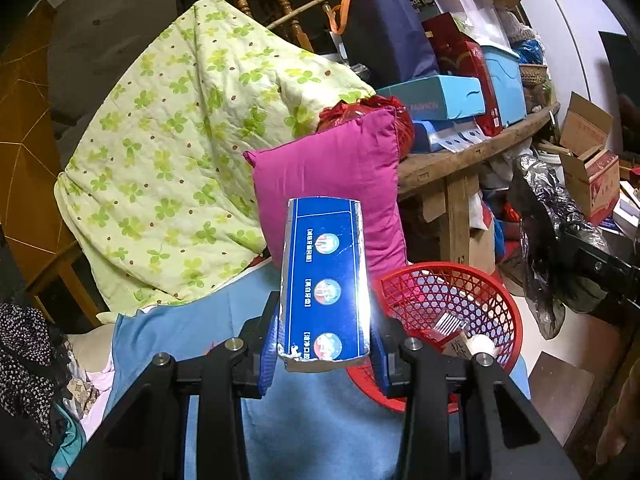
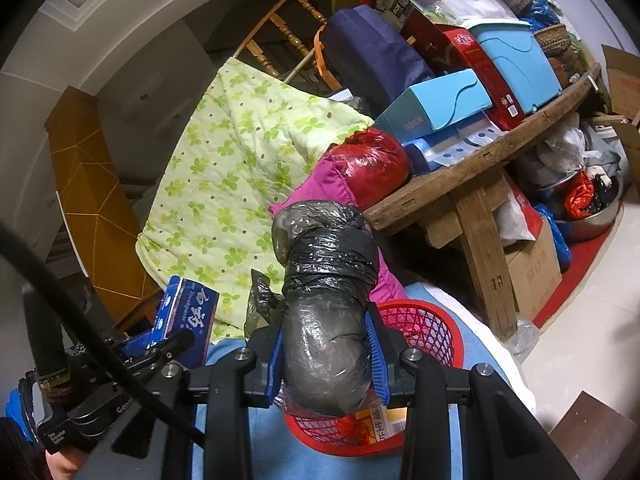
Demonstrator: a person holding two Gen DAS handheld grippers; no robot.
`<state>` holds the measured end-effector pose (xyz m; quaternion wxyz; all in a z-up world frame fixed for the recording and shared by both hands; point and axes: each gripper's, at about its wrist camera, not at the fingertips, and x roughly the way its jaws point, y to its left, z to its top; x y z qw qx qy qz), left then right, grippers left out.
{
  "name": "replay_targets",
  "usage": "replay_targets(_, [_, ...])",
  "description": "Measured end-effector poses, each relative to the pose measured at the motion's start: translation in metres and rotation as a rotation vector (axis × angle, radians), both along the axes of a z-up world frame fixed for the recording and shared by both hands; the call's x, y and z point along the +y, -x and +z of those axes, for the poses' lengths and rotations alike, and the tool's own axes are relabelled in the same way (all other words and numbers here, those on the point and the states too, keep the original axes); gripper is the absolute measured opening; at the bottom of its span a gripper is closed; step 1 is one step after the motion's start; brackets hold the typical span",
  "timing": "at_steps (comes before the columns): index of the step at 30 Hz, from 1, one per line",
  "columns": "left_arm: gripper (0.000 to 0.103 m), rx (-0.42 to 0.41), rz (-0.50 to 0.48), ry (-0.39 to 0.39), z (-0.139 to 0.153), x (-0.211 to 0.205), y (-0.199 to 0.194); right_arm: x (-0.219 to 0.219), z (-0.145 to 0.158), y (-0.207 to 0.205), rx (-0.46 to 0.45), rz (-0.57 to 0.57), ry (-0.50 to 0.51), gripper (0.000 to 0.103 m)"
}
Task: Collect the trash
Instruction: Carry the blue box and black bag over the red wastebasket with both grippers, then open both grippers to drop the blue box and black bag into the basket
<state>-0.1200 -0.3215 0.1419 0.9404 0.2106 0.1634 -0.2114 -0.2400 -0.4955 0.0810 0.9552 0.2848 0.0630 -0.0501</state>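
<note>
My left gripper (image 1: pixel 326 340) is shut on a blue toothpaste box (image 1: pixel 324 280), which stands up between the blue pads, just left of a red mesh basket (image 1: pixel 480 304). The box also shows in the right wrist view (image 2: pixel 188 312). My right gripper (image 2: pixel 328 354) is shut on a grey-black plastic bag bundle (image 2: pixel 326 296), held above the red basket (image 2: pixel 424 328). In the left wrist view that bundle (image 1: pixel 540 216) hangs at the right. The basket holds a small carton (image 1: pixel 456 344) and a white wad (image 1: pixel 484 346).
The basket sits on a blue cloth (image 1: pixel 320 424). Behind are a magenta pillow (image 1: pixel 332 176), a green clover quilt (image 1: pixel 172 152), a red foil bag (image 2: pixel 372 160), and a wooden table (image 2: pixel 472 168) piled with boxes. Cardboard boxes (image 2: pixel 532 264) and bags crowd the floor at the right.
</note>
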Motion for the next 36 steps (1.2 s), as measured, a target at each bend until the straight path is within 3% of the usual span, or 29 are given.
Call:
replay_targets(11, [0.041,0.047,-0.021,-0.013,-0.016,-0.012,-0.009,-0.009,-0.015,-0.006,0.032,-0.01,-0.031,0.038])
replay_targets(17, [0.041,0.152,-0.082,0.029,-0.025,-0.014,-0.023,-0.014,-0.018,-0.006,0.048,-0.034,-0.028,0.038])
replay_targets(25, [0.041,0.229,-0.136,0.036,-0.042,-0.018,-0.035,-0.03,-0.028,-0.006,0.078,-0.075,-0.059,0.038])
replay_targets(36, [0.042,0.378,-0.226,0.101,-0.059,-0.036,-0.063,-0.031,-0.039,-0.035,0.132,-0.054,-0.064,0.039])
